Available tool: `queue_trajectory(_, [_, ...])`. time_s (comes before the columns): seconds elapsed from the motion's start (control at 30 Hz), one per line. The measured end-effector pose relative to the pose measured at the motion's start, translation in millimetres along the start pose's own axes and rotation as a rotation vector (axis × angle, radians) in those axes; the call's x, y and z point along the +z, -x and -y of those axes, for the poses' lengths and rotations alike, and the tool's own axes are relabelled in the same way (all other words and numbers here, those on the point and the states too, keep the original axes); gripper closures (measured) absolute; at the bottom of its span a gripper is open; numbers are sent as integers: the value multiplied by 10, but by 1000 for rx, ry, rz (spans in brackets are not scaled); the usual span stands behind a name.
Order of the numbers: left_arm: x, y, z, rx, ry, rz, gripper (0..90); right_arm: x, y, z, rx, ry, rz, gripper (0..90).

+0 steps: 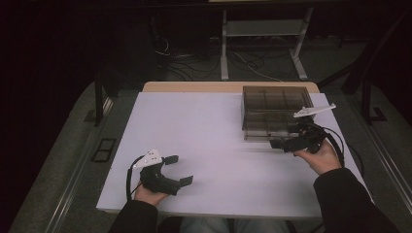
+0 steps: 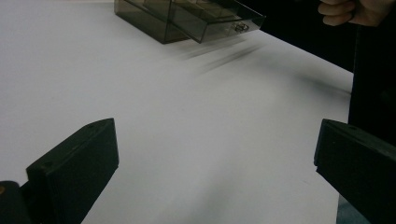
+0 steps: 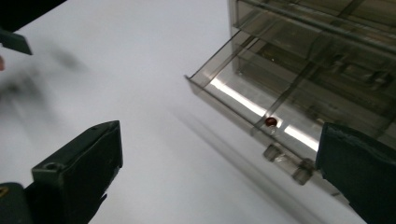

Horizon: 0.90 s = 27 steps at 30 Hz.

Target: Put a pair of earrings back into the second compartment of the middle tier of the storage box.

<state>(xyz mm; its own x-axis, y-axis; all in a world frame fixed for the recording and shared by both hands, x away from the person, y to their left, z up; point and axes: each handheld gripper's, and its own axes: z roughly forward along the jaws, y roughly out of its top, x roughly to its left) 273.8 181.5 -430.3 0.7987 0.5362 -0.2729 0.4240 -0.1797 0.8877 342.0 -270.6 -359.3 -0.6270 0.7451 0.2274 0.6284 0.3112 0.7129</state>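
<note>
A smoked clear plastic drawer cabinet (image 1: 272, 109) stands at the back right of the white table. Its bottom drawer (image 3: 252, 95) is pulled out toward me, and a small red bead (image 3: 270, 122) lies inside near the front wall. The drawer's clear handle (image 3: 285, 161) sticks out just left of my right gripper's right jaw. My right gripper (image 1: 278, 143) hovers in front of the drawer, open, with nothing between its jaws (image 3: 219, 172). My left gripper (image 1: 179, 170) rests at the front left of the table, open and empty (image 2: 215, 172); the cabinet (image 2: 187, 16) lies far ahead of it.
The white tabletop (image 1: 194, 131) has a wooden strip along its back edge. Behind the table, cables (image 1: 248, 65) and the feet of a metal stand (image 1: 224, 73) lie on the floor. The hand holding the right gripper (image 2: 355, 11) appears at the top right of the left gripper view.
</note>
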Motion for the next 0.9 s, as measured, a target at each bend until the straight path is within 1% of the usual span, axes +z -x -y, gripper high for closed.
queue_trajectory(0.17, [-10,-18,-1,-13,10,-1,0,-22,-96,133,-4,26,-14,4])
queue_trajectory(0.33, [-5,-30,4,-14,-5,-9,0,-43,-158,249,-8,48,-27,4])
queue_trajectory(0.47, [-3,-36,6,-20,-7,-12,0,-47,-203,359,-16,72,-22,4])
queue_trajectory(0.53, [-4,-46,7,-27,-6,-10,0,-41,-210,436,-12,88,-29,4])
queue_trajectory(0.63, [-7,-56,9,-31,-8,-15,0,-20,-199,555,-8,98,-30,4])
queue_trajectory(0.73, [-7,-58,8,-34,-7,-17,0,-12,-181,672,8,116,-28,4])
queue_trajectory(0.9, [-6,-65,11,-36,-15,-21,0,-5,-176,838,8,147,-31,4])
